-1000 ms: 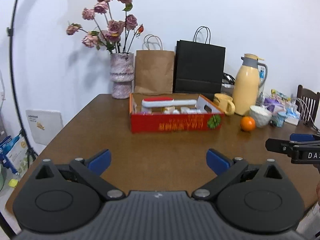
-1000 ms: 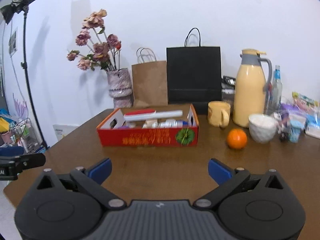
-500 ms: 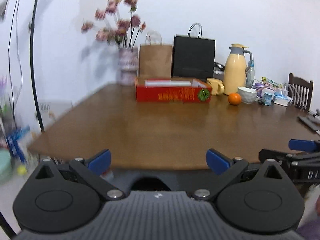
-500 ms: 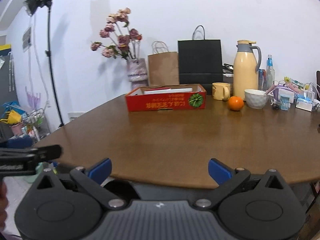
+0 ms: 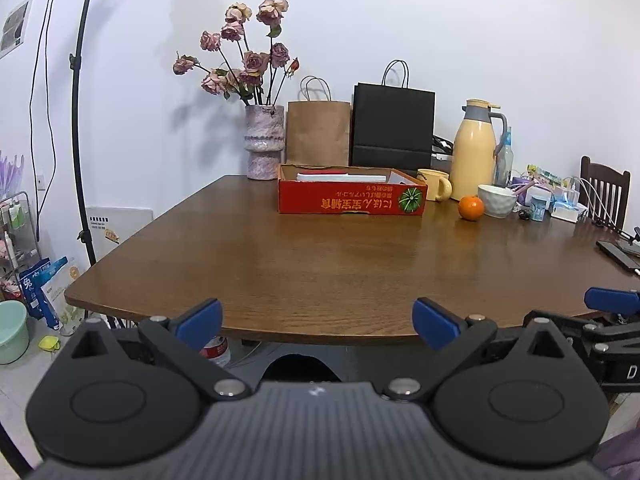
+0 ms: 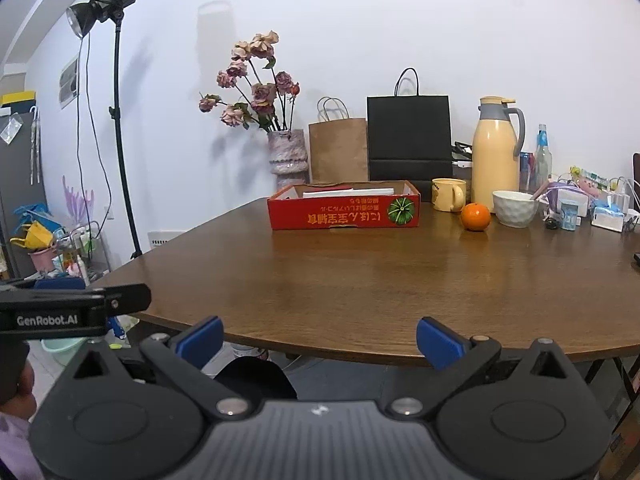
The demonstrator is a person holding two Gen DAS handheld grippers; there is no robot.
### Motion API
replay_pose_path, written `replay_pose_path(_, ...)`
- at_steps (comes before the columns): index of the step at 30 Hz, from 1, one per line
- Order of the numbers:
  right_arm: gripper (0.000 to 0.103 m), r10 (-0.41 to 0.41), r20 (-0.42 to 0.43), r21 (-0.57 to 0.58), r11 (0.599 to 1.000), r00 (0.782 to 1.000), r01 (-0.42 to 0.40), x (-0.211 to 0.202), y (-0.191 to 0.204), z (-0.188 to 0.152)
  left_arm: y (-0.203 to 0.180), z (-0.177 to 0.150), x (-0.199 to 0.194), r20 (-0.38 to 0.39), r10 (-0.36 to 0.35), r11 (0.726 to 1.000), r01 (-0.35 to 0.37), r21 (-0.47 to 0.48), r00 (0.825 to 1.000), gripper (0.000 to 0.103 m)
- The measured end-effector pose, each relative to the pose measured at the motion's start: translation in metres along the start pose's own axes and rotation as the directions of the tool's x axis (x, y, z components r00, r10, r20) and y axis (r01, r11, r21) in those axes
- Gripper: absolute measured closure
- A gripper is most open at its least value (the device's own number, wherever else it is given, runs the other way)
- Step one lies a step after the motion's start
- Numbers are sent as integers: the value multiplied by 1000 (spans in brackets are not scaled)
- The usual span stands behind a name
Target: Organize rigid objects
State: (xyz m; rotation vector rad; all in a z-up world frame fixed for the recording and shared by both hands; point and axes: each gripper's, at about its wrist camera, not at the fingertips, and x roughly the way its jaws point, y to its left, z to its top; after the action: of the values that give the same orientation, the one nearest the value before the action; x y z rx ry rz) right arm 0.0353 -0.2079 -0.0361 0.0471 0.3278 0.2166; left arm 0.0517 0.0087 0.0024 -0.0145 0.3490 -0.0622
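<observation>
Hanging just off the near edge of the desk (image 5: 320, 264), the left tool (image 5: 318, 322) has its blue-padded fingers (image 5: 200, 320) spread wide with nothing between them. The right tool (image 6: 320, 338) sits level with it beside the same edge, its jaws equally wide apart and empty; each tool shows at the side of the other's view.

Most of the brown wooden desk is bare and faintly glossy, with rounded near corners. Toward the far edge stands the red cardboard box (image 5: 352, 196), printed with yellow characters and a green pumpkin picture, with flat white and red items (image 5: 340, 176) lying inside. Just right of the box are a yellow mug (image 5: 436, 184), an orange (image 5: 471, 207) and a white bowl (image 5: 496, 200), and behind them a tall cream thermos jug (image 5: 476, 152). Small packets and cables crowd the far right corner (image 6: 580, 204).

Along the far edge, against the white wall, stand a mottled pink vase (image 5: 265, 140) of faded roses, a brown paper bag (image 5: 318, 132) and a black paper bag (image 5: 392, 124). A dark phone (image 5: 618, 254) lies at the right edge near a wooden chair (image 5: 604, 188).

Left of the desk, a studio light on a black stand (image 6: 120, 120) rises from the floor, with a mint-green bucket (image 5: 12, 332) and assorted clutter on the floor beside it.
</observation>
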Motion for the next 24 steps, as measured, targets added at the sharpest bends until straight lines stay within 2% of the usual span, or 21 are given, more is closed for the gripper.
replay_pose_path(24,0,2,-1,4,1000,1000,-2,1,-2,1,-3,-1,-1,12,1,1000,-1,8,1000,0)
